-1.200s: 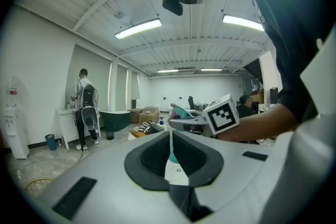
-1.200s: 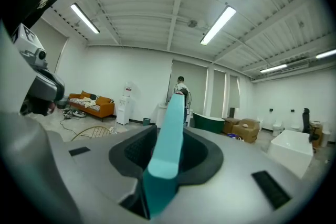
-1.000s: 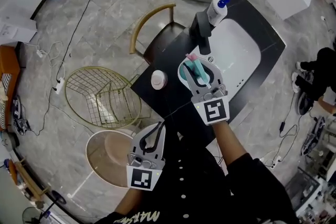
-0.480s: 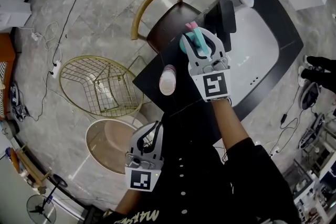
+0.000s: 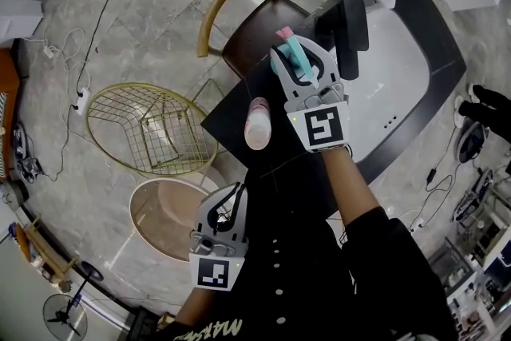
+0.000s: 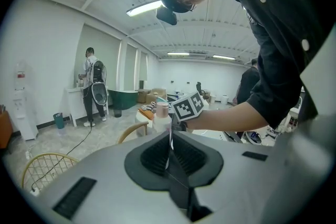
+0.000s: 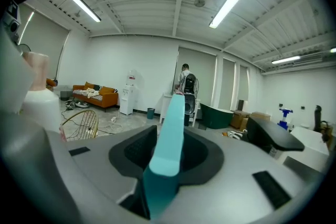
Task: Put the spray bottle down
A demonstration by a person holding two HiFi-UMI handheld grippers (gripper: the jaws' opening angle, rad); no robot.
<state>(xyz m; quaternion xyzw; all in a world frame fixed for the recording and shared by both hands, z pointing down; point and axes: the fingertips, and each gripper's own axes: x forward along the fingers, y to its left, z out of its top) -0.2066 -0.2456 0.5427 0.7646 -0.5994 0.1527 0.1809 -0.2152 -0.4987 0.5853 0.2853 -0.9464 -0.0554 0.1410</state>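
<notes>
The left gripper (image 5: 236, 196) hung low by the person's torso, its jaws pressed together with nothing between them. Farther out, the right gripper (image 5: 301, 68) clamped the teal spray bottle (image 7: 169, 134) between its jaws over the black table (image 5: 230, 126). A pink-capped white bottle (image 5: 256, 124) stood left of those jaws.

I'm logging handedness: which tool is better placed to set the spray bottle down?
Right. The right tool grips the teal spray bottle over the black table; the left tool is shut, empty, off the table.
</notes>
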